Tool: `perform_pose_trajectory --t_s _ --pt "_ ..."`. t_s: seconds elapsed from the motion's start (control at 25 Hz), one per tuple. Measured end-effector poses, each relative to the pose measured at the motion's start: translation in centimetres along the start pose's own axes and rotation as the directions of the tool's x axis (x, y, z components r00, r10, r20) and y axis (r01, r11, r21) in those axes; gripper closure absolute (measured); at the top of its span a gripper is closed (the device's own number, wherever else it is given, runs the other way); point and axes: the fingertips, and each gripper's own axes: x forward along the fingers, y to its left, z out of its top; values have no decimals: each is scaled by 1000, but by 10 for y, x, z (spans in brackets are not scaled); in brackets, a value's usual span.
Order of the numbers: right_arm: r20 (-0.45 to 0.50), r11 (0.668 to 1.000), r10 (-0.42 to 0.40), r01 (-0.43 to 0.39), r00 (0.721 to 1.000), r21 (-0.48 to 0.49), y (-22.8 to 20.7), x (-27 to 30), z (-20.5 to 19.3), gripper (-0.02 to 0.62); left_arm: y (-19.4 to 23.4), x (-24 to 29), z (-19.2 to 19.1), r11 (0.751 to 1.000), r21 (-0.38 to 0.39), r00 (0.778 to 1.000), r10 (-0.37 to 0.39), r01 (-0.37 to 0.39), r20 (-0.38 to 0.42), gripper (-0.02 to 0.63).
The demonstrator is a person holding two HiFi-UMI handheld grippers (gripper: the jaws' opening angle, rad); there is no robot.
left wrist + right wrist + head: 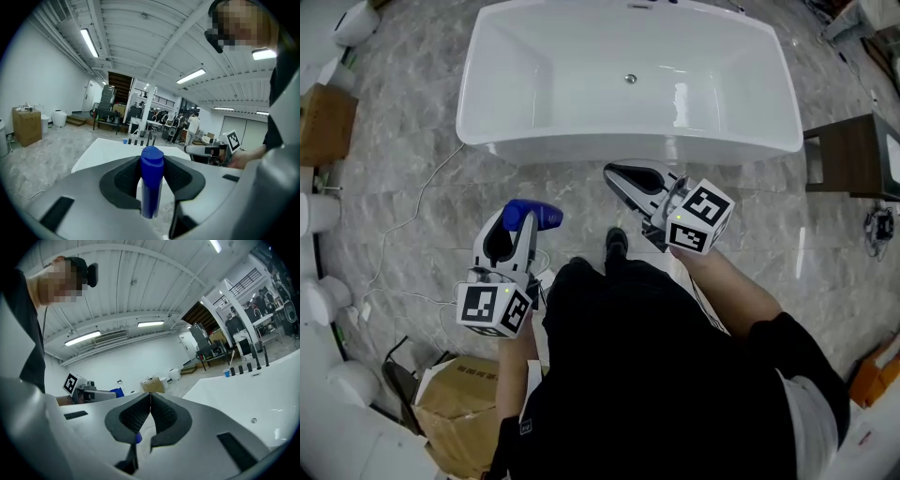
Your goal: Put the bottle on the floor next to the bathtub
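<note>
The white bathtub [581, 89] stands on the grey marble floor [412, 141] ahead of the person. Short of the tub and above the floor, the left gripper [514, 230] clamps the blue bottle [151, 183] between its jaws; the right gripper [625, 174] alongside is closed and empty

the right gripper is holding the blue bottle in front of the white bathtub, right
No, the left gripper holds the blue bottle, as the left gripper view shows; the right gripper is shut on nothing. The white bathtub is ahead.
</note>
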Motion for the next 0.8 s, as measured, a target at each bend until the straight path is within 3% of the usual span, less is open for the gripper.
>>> perform_pose_trajectory --t_s 0.24,0.52,0.8 --pt "-45 1000 8 -8 999 11 -15 37 -7 568 33 28 -12 999 -33 999 -2 1 -32 453" --pt "-90 1000 -16 17 996 10 -20 86 -15 568 79 39 -18 1000 8 998 -8 9 -62 453" --pt "-155 999 33 -33 987 6 -34 155 -58 568 140 63 -40 1000 17 997 12 -11 -72 453"
